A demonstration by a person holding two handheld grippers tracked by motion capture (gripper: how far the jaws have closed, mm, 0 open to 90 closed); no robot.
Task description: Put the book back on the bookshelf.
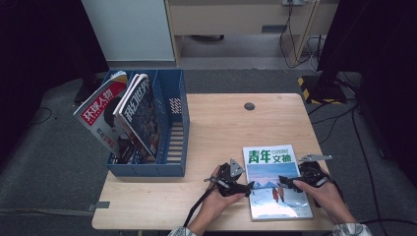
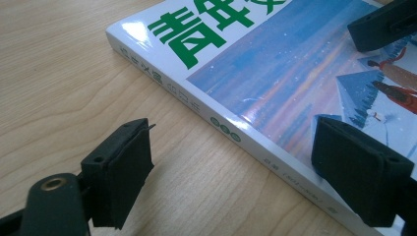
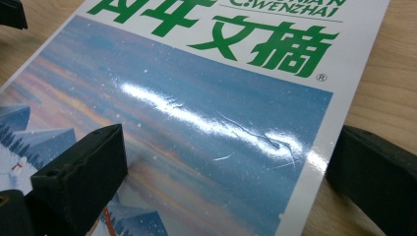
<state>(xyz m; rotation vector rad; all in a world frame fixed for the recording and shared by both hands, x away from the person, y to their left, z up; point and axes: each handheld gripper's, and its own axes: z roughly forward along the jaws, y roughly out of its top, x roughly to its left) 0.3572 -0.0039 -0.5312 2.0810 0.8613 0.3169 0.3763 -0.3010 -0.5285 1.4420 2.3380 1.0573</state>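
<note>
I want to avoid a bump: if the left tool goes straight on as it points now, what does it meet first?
Probably the magazine: the left tool is open astride its spine edge, so that edge comes first. How high it sits above the table is unclear.

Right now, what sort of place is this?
Probably an office or lab recording corner: a wooden desk holding a blue file rack of magazines, loose cables on grey carpet, and dark curtains at both sides.
</note>
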